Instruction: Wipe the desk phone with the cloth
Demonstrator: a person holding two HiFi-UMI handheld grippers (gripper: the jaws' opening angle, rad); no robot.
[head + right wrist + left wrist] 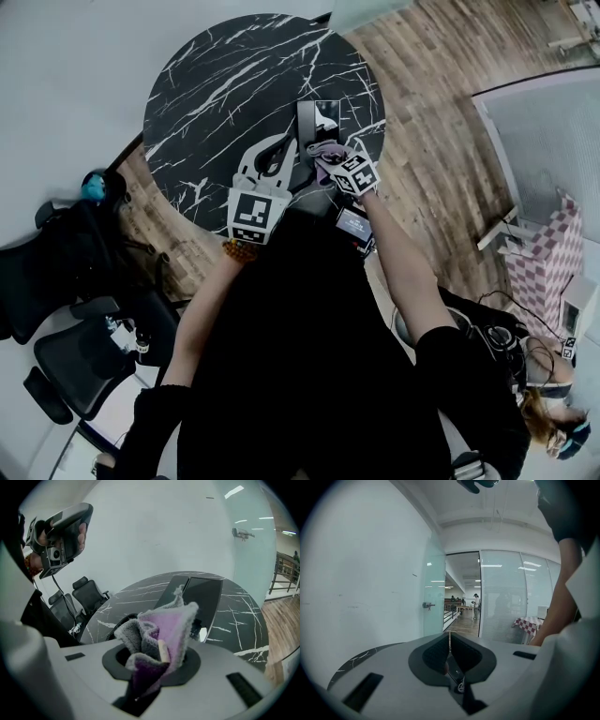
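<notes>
Nearest me, the left gripper (449, 645) is held up clear of the table. Its jaws are pressed together on nothing and aimed at the far glass wall, so I'd guess it's being kept out of the way. The right gripper (158, 656) is clamped on the bunched purple-and-grey cloth (164, 625), with a loose fold poking forward, probably so the soft part meets the phone first. Just beyond is the phone (199, 597), a dark slab right of centre on the round marble table (243, 616). Its long side runs away from the person, toward the far edge.
</notes>
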